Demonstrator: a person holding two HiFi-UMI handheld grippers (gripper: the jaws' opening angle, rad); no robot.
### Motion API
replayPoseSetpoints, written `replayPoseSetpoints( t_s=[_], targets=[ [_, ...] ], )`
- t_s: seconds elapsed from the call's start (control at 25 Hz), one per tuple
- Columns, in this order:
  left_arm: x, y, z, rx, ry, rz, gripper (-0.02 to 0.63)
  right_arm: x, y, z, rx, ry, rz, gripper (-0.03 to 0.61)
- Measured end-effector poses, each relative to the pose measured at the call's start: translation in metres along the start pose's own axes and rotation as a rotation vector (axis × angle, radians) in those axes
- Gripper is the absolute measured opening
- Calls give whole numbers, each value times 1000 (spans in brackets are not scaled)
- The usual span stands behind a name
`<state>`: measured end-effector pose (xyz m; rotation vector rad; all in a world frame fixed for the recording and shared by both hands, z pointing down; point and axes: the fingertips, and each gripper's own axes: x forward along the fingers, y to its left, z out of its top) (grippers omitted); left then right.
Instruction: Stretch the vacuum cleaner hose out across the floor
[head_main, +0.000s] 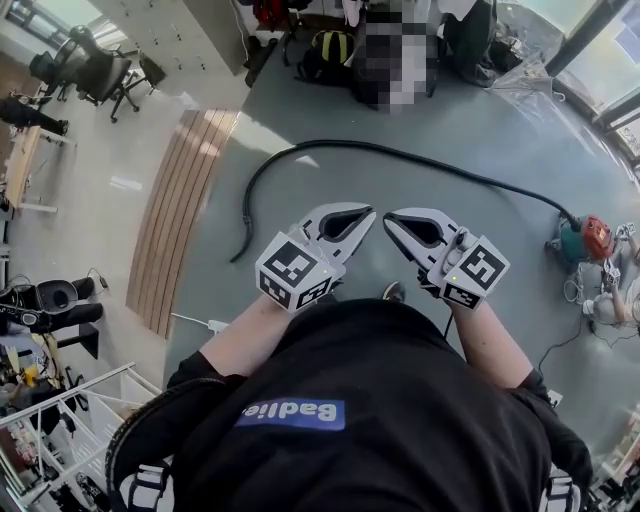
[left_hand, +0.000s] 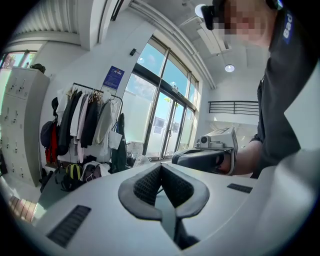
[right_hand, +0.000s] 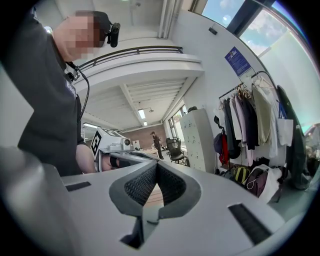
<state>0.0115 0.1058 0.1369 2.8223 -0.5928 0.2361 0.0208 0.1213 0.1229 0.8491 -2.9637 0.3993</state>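
A long black vacuum hose (head_main: 300, 148) lies on the grey floor. It curves from a loose end (head_main: 240, 248) at the left, up and across to a red and teal vacuum cleaner (head_main: 583, 240) at the right. I hold both grippers up in front of my chest, above the floor and apart from the hose. The left gripper (head_main: 367, 213) is shut with nothing in it, as its own view shows (left_hand: 161, 167). My right gripper (head_main: 388, 219) is likewise shut and empty (right_hand: 156, 165). Their tips point toward each other, almost touching.
A wooden slatted strip (head_main: 185, 210) runs along the floor at the left. Office chairs (head_main: 95, 70) stand at the far left. Bags (head_main: 330, 50), a clothes rack (left_hand: 85, 120) and a person sit at the far end. A white power strip (head_main: 215, 325) lies near my feet.
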Motion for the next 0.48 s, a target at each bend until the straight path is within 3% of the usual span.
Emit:
replayPoseSetpoints(
  t_s=[0.48],
  targets=[
    [-6,1,-3,13,11,6,9,7,2,-3,-6,21,-7,5]
  ],
)
